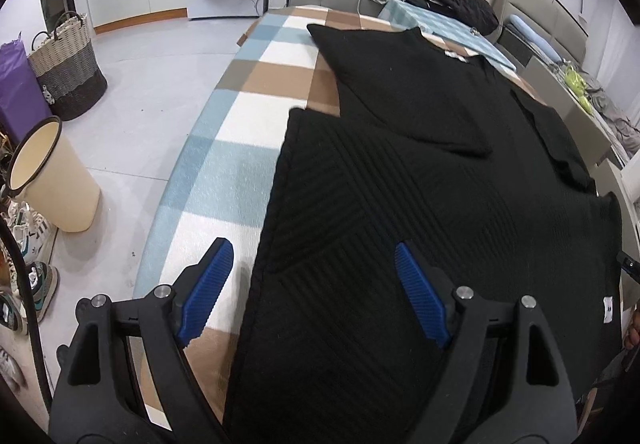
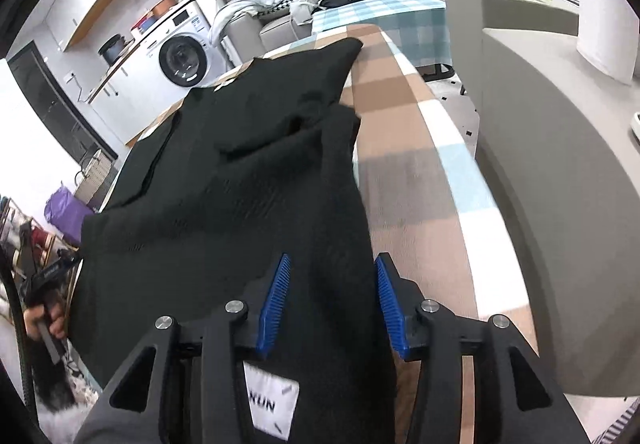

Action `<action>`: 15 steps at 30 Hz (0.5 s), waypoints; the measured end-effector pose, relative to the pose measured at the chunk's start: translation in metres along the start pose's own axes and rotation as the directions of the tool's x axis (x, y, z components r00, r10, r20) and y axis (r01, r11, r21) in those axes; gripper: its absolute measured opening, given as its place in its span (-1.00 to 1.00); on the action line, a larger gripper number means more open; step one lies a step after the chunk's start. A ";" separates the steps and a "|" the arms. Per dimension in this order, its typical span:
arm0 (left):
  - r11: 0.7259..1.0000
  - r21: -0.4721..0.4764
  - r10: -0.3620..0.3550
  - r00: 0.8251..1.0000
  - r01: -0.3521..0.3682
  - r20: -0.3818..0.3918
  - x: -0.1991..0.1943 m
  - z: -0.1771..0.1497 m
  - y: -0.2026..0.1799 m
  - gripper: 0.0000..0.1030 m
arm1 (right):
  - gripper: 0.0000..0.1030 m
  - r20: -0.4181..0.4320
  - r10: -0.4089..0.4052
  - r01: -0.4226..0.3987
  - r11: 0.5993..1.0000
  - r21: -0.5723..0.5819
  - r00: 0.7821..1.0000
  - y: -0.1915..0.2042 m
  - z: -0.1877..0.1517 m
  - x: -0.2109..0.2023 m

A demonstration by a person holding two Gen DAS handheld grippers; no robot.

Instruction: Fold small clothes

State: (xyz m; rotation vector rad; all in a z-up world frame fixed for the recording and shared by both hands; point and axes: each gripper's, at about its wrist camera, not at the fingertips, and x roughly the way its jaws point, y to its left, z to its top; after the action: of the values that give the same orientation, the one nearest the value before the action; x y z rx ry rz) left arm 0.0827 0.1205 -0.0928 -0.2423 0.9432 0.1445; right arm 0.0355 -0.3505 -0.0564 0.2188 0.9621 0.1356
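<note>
On the checked-cloth bench (image 1: 256, 92), a black ribbed knit garment (image 1: 400, 184) is lying lengthwise away from both grippers. Left gripper (image 1: 316, 284) is hovering open over its near-left hem edge; right gripper (image 2: 330, 300) is straddling the right edge, also open.

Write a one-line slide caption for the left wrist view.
Open left gripper straddling the near left edge of a black ribbed knit top spread on a blue, white and tan checked blanket.

Open right tongs (image 2: 330, 298) astride black garment (image 2: 240, 180)
</note>
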 end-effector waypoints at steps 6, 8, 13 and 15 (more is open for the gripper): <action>1.000 0.007 -0.015 0.999 0.016 -0.035 -0.001 -0.016 0.002 0.58 | 0.03 0.012 0.006 -0.005 1.000 -0.009 1.000 0.000 -0.021 -0.012; 1.000 0.027 -0.002 0.999 0.003 -0.035 -0.002 -0.020 0.000 0.58 | 0.04 0.011 0.006 -0.006 1.000 -0.006 1.000 -0.001 -0.027 -0.013; 0.999 0.053 0.005 0.999 -0.003 -0.051 -0.010 -0.032 0.000 0.53 | 0.04 0.006 -0.012 0.012 1.000 -0.012 1.000 -0.001 -0.038 -0.017; 0.998 0.062 0.006 0.998 -0.003 -0.055 -0.014 -0.038 0.002 0.51 | 0.04 0.002 -0.017 0.017 1.000 -0.023 1.000 0.000 -0.042 -0.018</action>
State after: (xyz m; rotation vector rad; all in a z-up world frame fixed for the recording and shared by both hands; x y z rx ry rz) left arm 0.0445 0.1116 -0.1027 -0.1876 1.0014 0.1129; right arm -0.0097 -0.3487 -0.0649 0.1896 0.9596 0.1311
